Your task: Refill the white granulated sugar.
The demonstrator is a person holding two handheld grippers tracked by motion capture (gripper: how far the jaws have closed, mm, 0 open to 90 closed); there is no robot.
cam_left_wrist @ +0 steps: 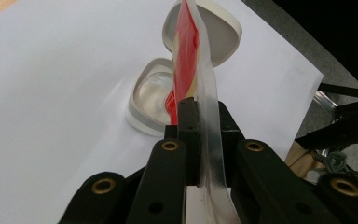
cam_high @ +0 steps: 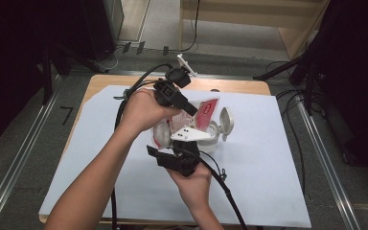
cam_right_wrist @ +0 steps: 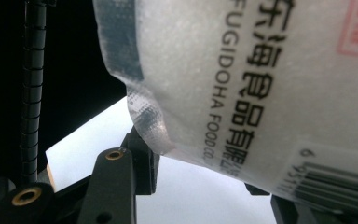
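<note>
Both hands are coming in from the bottom of the high view, the right hand [cam_high: 191,179] nearest the camera and carrying the right gripper [cam_high: 184,143] with its grey plate on top, the left hand [cam_high: 141,112] farther in and carrying the left gripper [cam_high: 191,111]. Between them a pouch [cam_high: 206,112], red and white on the face, is being held up off the white surface [cam_high: 268,163], its long axis running slantwise from the lower left up toward the upper right, its upper end tilting over a white container [cam_high: 215,139] whose hinged lid [cam_high: 226,122] is standing open. Moving to the left gripper view, the left gripper [cam_left_wrist: 198,126] is pinching the pouch [cam_left_wrist: 189,60] edge-on: its jaws are standing closed on the clear sealed seam, and the pouch is rising straight away from them, a thin translucent strip with red and yellow showing through. Beyond it the container [cam_left_wrist: 151,100] is sitting on the surface [cam_left_wrist: 51,93], its open lid [cam_left_wrist: 226,39] leaning behind the top of the pouch. Turning to the right gripper view, the pouch [cam_right_wrist: 270,79] is hanging close over the right gripper [cam_right_wrist: 200,186], its frosted white back carrying black print, a red stamp and a barcode, with one crimped clear corner dipping toward the left jaw. These jaws are standing part way apart with the pouch between them, and I cannot tell whether the pads are pressing on it.
</note>
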